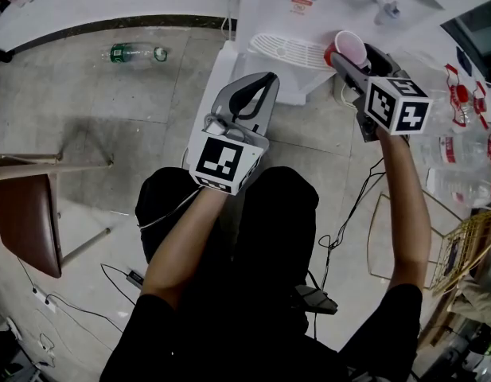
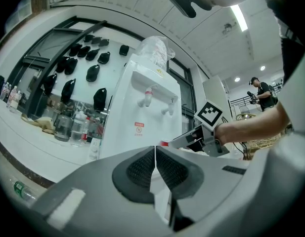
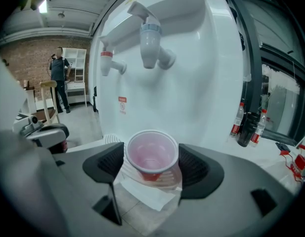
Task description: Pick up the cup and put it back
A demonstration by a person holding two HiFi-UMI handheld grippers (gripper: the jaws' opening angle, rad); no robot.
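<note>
At the upper left of the head view a plastic bottle [image 1: 138, 52] lies on the floor, with a brown chair [image 1: 26, 221] at the left edge below it. Just left of centre, the left gripper [image 1: 249, 106] hangs idle over the person's lap. The left gripper view shows its jaws pressed together with nothing between them [image 2: 155, 154].

To the right, at the top of the frame, stands a white water dispenser [image 1: 309, 6] with a ribbed drip tray [image 1: 289, 50] at its foot. Right of the tray, the right gripper [image 1: 360, 58] holds a red plastic cup [image 1: 350, 48]. The right gripper view shows the jaws clamped on either side of the cup [image 3: 151, 154], which sits upright and looks empty, its mouth open towards the camera. It is held in front of the dispenser, below the red tap [image 3: 108, 63] and the blue tap [image 3: 150, 43]. The cup appears to be raised clear of the tray, though no view shows its base plainly.

The pick-up looks done, and the return is the step in hand. The next move calls for lowering the cup level onto its resting place, probably the tray. The jaws should part only once the base is seated, since so light a cup could easily tip.
</note>
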